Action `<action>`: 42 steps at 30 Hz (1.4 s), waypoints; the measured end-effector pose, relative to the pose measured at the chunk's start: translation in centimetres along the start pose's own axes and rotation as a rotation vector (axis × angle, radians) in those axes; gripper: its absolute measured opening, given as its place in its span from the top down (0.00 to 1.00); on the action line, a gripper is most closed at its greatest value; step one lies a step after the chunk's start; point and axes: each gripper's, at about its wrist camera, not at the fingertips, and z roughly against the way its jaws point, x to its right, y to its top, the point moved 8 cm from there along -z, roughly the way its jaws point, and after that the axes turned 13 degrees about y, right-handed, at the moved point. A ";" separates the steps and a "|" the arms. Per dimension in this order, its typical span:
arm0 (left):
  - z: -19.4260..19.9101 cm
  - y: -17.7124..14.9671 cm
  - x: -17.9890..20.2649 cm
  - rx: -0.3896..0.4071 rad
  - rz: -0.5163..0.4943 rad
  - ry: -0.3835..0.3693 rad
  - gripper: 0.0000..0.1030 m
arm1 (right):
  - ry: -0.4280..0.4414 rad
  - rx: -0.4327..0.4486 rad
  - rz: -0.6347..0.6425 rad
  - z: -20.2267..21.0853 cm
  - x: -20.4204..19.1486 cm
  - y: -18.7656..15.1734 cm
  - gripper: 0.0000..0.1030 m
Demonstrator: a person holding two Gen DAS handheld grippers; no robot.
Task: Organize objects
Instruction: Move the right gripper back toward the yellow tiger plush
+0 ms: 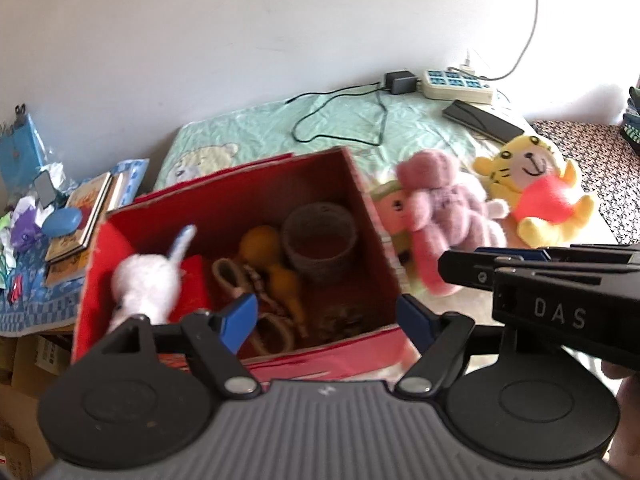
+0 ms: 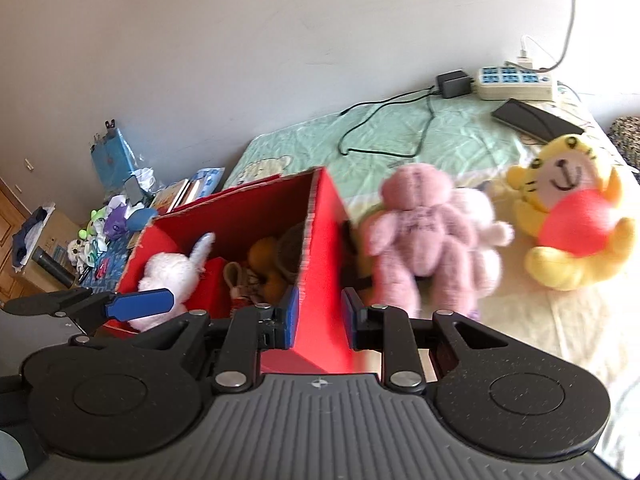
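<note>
With the right gripper (image 2: 318, 322) pinching the red box's (image 2: 320, 248) right wall and the left gripper (image 1: 326, 322) spread over it, the toy-filled box could tip, spilling the white plush (image 1: 144, 286) at its left

A beige power strip (image 1: 456, 85) with blue sockets is being kept up against the white wall (image 1: 240, 40), with a black adapter (image 1: 400, 82) plugged in just beside it. A black cable (image 1: 340, 114) is being trailed in loops over the mint-green bedsheet (image 1: 260, 128), and a dark flat device (image 1: 480, 120) is being left lying near the strip. Off to the side, a low table under a blue patterned cloth (image 1: 28, 304) is being buried in clutter: books (image 1: 80, 216), a blue oval case (image 1: 62, 221), crumpled wrappers. In the right wrist view a dark flask (image 2: 54, 266) is being left on a cardboard box (image 2: 56, 236).
</note>
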 end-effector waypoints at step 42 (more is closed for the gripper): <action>-0.2 2.3 19.7 -0.038 -0.176 -0.021 0.11 | -0.087 0.010 -0.186 8.9 16.7 -0.1 0.68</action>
